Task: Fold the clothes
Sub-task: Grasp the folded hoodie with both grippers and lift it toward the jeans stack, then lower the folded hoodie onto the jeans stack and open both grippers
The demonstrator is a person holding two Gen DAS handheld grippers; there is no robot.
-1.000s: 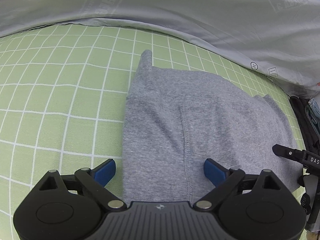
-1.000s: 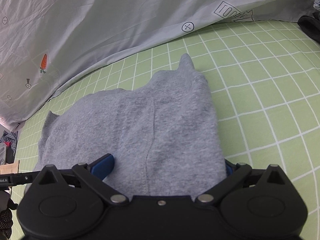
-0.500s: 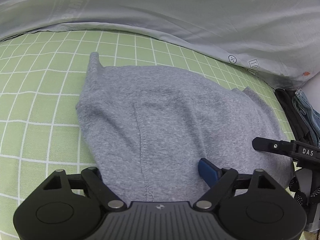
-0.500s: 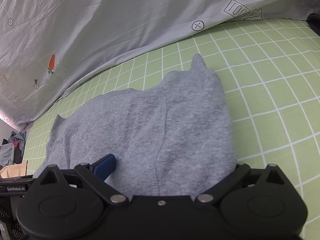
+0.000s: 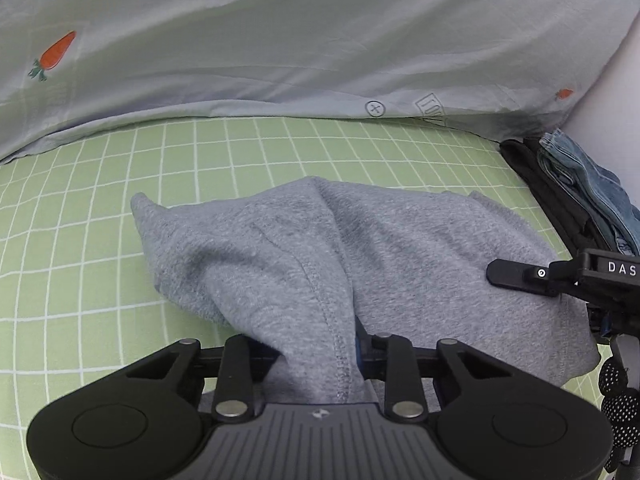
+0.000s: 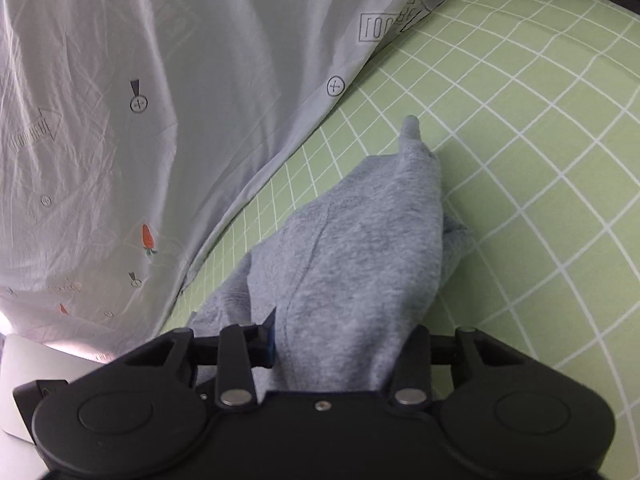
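Observation:
A grey sweat garment [image 5: 400, 248] lies on the green checked bedsheet [image 5: 80, 248]. Its near edge is gathered up into a tented fold with a stitched seam. My left gripper [image 5: 316, 350] is closing on that fold, and the cloth runs between its fingers and hides the pads. In the right wrist view the same garment [image 6: 360, 248] rises in a bunch into my right gripper [image 6: 344, 344]. Those jaws are closing too, with a blue pad [image 6: 270, 338] against the cloth. The far corner of the garment [image 6: 412, 128] still rests on the sheet.
A pale quilt with carrot prints [image 5: 320, 40] covers the back of the bed [image 6: 120, 120]. A pile of dark and denim clothes [image 5: 580, 200] lies at the right edge. The right tool's black side arm [image 5: 520, 274] reaches in from the right. A flat silver object [image 6: 36, 380] sits at lower left.
Both pairs of jaws have narrowed from wide open onto the garment's near edge. The flat cloth is now bunched and lifted toward them, and the right view has rolled.

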